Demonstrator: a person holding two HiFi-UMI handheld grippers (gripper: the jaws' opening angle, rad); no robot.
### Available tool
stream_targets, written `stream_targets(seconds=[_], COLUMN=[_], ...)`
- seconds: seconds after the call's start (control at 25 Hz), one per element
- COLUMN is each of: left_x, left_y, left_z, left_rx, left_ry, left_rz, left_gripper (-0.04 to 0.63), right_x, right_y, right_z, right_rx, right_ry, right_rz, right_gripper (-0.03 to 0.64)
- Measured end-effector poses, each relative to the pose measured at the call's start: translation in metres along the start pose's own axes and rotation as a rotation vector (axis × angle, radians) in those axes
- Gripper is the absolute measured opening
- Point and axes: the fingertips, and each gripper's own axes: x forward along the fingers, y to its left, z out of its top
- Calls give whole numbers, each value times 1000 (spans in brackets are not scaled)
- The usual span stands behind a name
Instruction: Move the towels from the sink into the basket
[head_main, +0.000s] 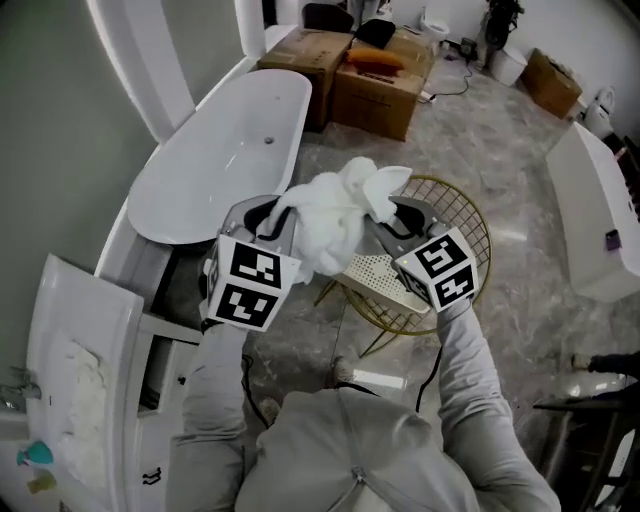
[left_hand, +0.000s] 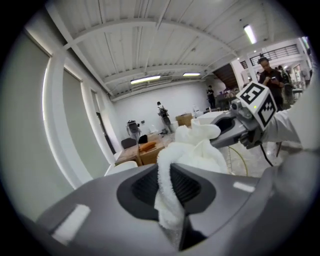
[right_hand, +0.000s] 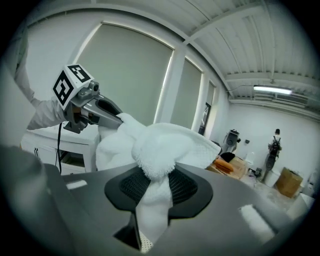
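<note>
You have one white terry towel (head_main: 330, 225) bunched up at the centre of the head view. It is stretched between your left gripper (head_main: 268, 218) and right gripper (head_main: 398, 215), and each is clamped on a fold of it (loose corners stick up on top). It hangs over the left rim of the gold wire basket (head_main: 470, 212), centre right of the frame. The white sink (head_main: 100, 310) lies at lower left.

place: big workshop-like hall with a mock bathroom | upper left: bathtub (head_main: 225, 160) | lower left: sink (head_main: 90, 300) | top centre: cardboard boxes (head_main: 375, 85) on stone floor (head_main: 500, 150) | gripper views: ribbed ceiling (left_hand: 150, 45), strip lights (left_hand: 145, 79), tall blinds (right_hand: 130, 80), people (left_hand: 161, 107) standing far back
</note>
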Motion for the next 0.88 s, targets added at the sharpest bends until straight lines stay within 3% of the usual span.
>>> stream_targets(seconds=[0.2, 0.48, 0.64, 0.88], left_x=[72, 151, 186, 228], left_y=[-61, -147, -177, -197], left_z=[41, 65, 57, 23], left_rx=[75, 147, 155, 146], left_ry=[-38, -42, -5, 72], left_rz=[-146, -338, -418, -468], left_gripper=[117, 118, 117, 117], right_x=[-44, -103, -112, -95], right_y=[-63, -117, -132, -135], right_z=[-53, -132, -172, -224], right_rx=[69, 193, 267, 348], right_ry=[63, 148, 199, 277], right_rz=[-142, -315, -351, -335], right_gripper=[106, 106, 106, 106])
